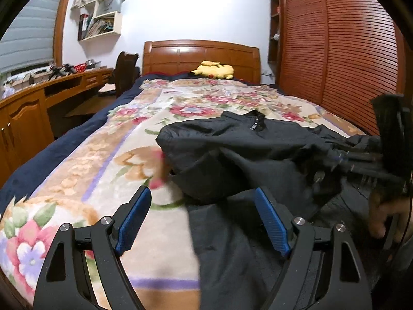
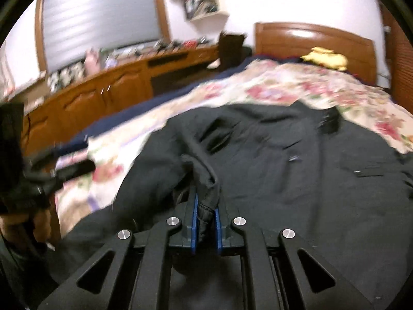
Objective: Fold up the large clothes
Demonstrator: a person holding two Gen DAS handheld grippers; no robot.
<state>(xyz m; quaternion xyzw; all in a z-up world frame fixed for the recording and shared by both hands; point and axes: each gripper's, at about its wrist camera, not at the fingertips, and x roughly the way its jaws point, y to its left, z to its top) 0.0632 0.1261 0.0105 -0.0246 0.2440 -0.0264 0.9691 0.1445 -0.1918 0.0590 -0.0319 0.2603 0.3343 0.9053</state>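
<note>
We are early: the black jacket (image 2: 271, 160) sprawls rumpled on the bed (image 1: 85, 155), unfolded. Our right gripper (image 2: 205, 215) pinches a fabric ridge at 6 o'clock; our left gripper (image 1: 204, 219) hangs spread, empty. Every fold remains.

You're in a home bedroom — a bed (image 1: 85, 160) with a floral blanket (image 1: 180, 103) and a wooden headboard (image 1: 201, 56), a yellow plush toy (image 1: 214, 70) by it. To your left a long wooden surface (image 1: 51, 85) under a blinded window (image 1: 28, 36); wall shelves (image 1: 100, 13) of books, a louvred wardrobe (image 1: 335, 46) on the right.
</note>
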